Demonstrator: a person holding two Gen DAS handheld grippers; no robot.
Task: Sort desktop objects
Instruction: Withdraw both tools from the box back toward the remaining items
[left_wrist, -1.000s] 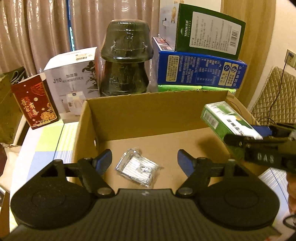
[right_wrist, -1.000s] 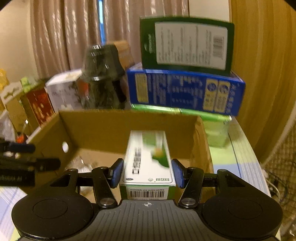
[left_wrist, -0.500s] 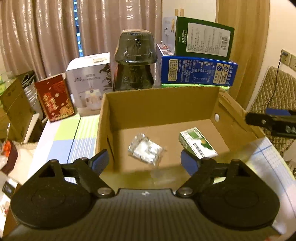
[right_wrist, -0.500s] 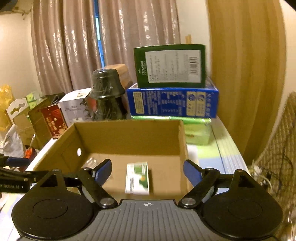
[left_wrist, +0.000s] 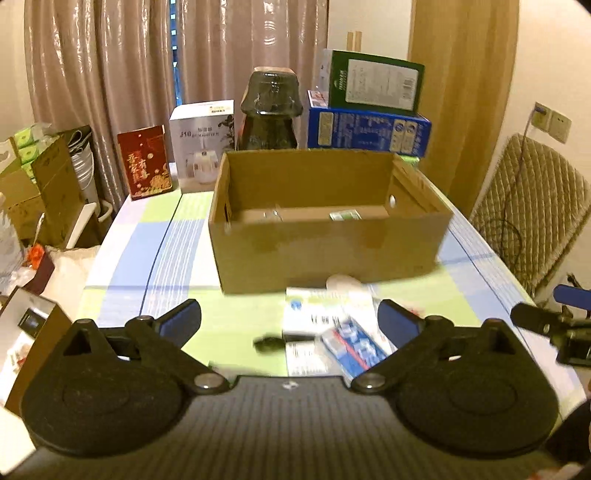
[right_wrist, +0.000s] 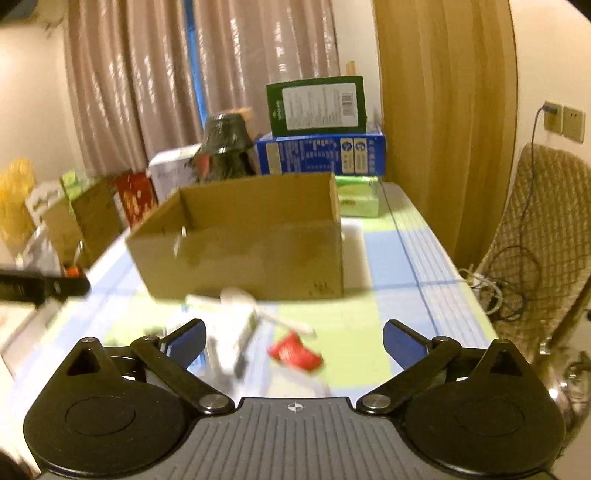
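Right now both my left gripper and right gripper have jaws opening wide with nothing between them. Inside the cardboard box on the bench lie the green carton and a clear packet; blurred leaflets sit just before it

We hold our left gripper tilted downward over the near part of the table, its jaws opening wide with nothing pressed between its blue pads. Our right gripper points the same way, also angled down, jaws opening and gripping nothing. In the left wrist view the right gripper's dark tip shows at the right edge; in the right wrist view the left one's shows at the left edge.
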